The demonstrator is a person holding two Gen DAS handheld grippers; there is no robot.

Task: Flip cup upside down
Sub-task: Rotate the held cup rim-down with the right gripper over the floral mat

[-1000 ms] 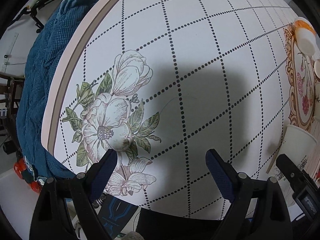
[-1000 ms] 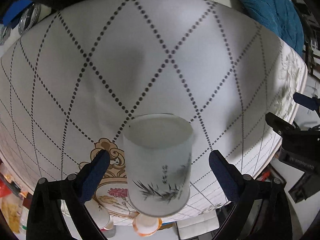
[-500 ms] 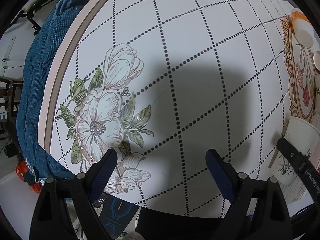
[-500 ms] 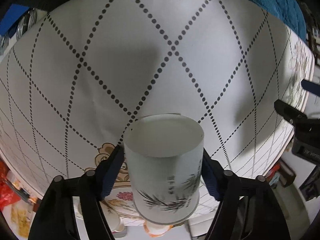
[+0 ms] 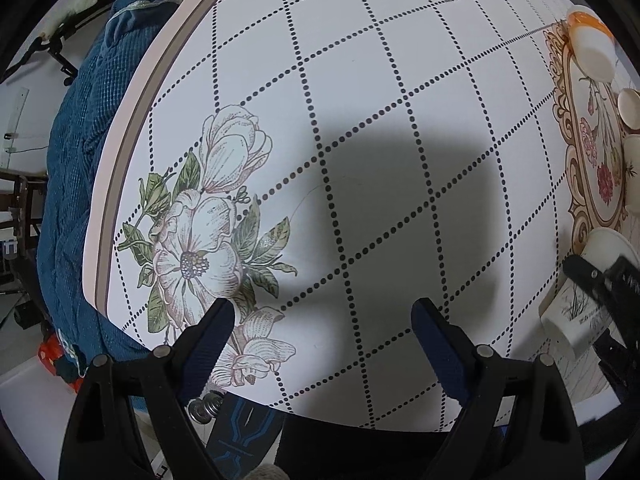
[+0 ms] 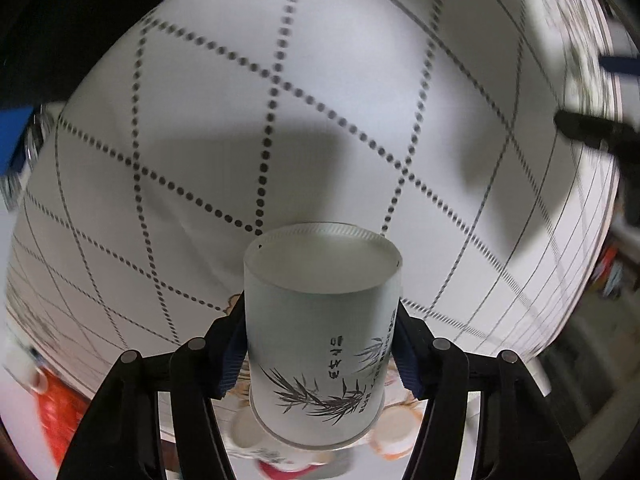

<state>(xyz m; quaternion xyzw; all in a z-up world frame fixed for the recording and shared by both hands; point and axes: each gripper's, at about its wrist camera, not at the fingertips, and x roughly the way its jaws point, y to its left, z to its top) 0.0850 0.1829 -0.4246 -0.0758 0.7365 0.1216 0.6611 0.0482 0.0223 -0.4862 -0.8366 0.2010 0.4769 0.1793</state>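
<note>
A white paper cup (image 6: pixel 320 332) with a dark bamboo-leaf print sits between the fingers of my right gripper (image 6: pixel 320 344). The gripper is shut on its sides and holds it above the table, its flat base toward the camera's far side. The cup also shows in the left wrist view (image 5: pixel 580 312) at the far right, tilted on its side, with the right gripper's black fingers (image 5: pixel 600 280) across it. My left gripper (image 5: pixel 320 332) is open and empty, low over the white tablecloth (image 5: pixel 360 120) near the printed flowers.
Several small cups, one orange and white (image 5: pixel 592 44), stand on the ornate print at the right edge. A blue quilted cloth (image 5: pixel 80 160) hangs beside the table's left edge. The left gripper (image 6: pixel 592 128) shows at the right of the right wrist view.
My right gripper closed on the cup, lifted it off the table and has begun tilting it. The left gripper has barely moved.
</note>
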